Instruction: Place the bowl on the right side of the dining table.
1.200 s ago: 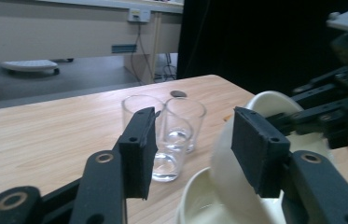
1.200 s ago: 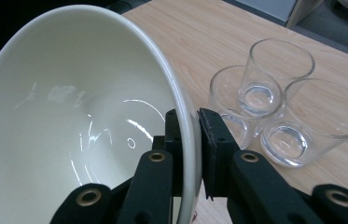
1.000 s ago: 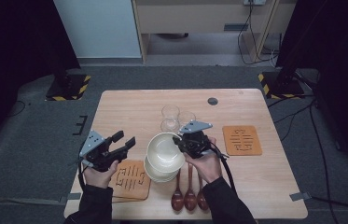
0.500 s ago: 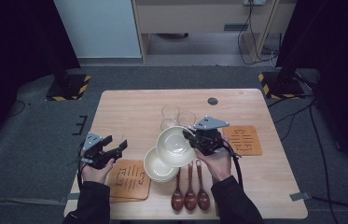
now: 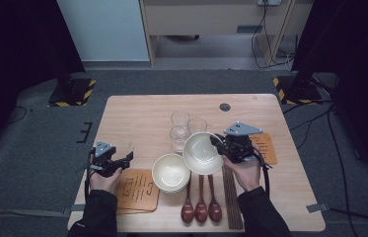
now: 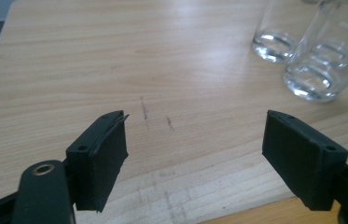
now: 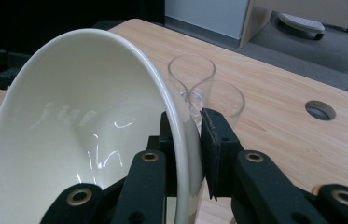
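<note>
lifted bowl (image 7: 69,140) cut off below (right gripper view); glasses (image 6: 311,70) tops cropped

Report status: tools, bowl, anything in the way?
Right tool shut on tilted bowl, lifted off the stack. Left tool open, empty. Glasses close beside bowl.

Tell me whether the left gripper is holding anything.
No: in its own view the left gripper stands open, with bare table between its jaws.
</note>
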`<state>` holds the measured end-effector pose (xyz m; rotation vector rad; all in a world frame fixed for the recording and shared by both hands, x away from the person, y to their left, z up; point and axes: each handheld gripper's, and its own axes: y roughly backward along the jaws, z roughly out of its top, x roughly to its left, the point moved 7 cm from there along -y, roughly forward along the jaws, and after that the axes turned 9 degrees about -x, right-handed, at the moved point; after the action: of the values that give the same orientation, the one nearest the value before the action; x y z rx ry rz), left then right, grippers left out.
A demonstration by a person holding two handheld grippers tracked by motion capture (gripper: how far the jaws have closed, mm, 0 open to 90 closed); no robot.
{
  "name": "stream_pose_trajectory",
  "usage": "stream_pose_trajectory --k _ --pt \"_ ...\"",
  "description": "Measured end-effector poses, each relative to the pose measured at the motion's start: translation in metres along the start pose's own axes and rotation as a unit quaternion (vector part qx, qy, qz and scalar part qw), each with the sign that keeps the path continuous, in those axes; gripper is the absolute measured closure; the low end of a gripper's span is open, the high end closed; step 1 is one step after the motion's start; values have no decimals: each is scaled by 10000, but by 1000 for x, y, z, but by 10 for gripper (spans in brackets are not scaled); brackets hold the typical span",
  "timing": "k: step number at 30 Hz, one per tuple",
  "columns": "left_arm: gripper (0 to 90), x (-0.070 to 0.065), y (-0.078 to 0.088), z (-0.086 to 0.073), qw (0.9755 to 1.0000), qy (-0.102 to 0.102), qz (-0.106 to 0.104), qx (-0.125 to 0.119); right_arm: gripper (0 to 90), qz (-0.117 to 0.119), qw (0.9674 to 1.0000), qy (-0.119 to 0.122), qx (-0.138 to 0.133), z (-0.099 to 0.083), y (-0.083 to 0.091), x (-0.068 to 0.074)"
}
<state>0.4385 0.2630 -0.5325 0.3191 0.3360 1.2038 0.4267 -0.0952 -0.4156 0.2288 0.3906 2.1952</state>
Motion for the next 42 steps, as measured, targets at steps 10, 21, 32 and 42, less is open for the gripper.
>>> stream_pose_trajectory --k 10,21,32,42 --pt "191 7 -20 -22 9983 -202 179 512 789 -319 9994 -127 -3 -10 18 -32" --pt "181 9 -30 -35 9948 -371 232 915 792 -591 9976 -352 -39 -17 29 -60" --pt "139 8 -34 -40 9940 -394 177 1009 792 -969 9935 -603 -34 -26 37 -94" --pt "82 9 -34 -42 9946 -362 221 951 794 -1214 9894 -798 -8 -33 42 -117"
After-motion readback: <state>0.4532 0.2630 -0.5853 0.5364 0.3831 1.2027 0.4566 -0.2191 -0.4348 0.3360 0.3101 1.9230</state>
